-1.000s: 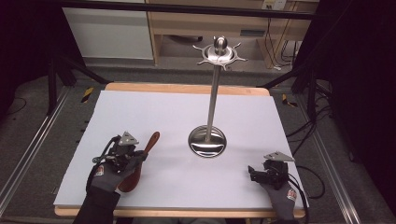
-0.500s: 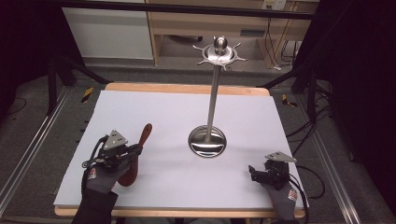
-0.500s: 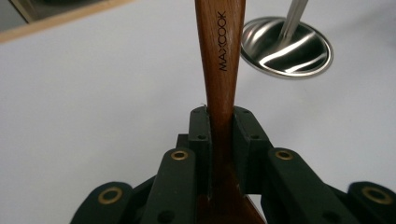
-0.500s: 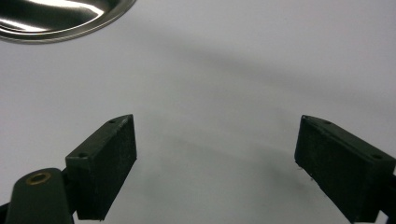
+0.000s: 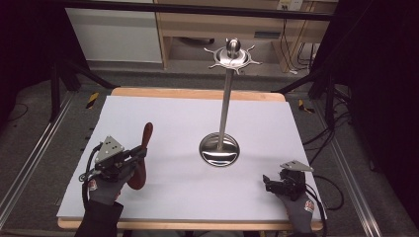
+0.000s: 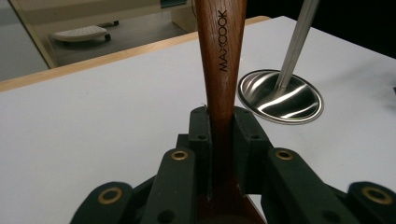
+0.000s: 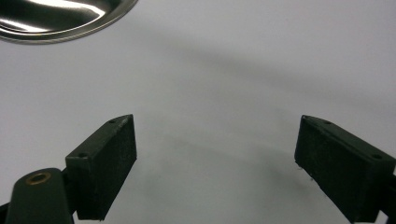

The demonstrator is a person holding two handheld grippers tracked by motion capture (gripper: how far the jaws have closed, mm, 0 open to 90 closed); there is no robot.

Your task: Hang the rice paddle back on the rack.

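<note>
Left gripper (image 5: pixel 129 159) sits at about 8 o'clock on the table (image 5: pixel 178 123), its jaws clamped on a wooden spoon (image 5: pixel 141 160) whose handle rises tilted toward 1 o'clock. From the left gripper view, the jaws of this gripper (image 6: pixel 219 135) pinch the spoon's neck (image 6: pixel 220 56), which reads MAXCOOK, and the handle runs up out of frame. A steel utensil stand (image 5: pixel 225 98) is near the table's centre, its round base (image 5: pixel 219 149) flat on the white surface and its hook ring at the top of the pole. Right gripper (image 5: pixel 269 181) rests low at about 5 o'clock, well apart from the stand; in its own view the jaws of the gripper (image 7: pixel 215 168) are spread wide over bare table, with the base's rim (image 7: pixel 60 21) at the upper left
</note>
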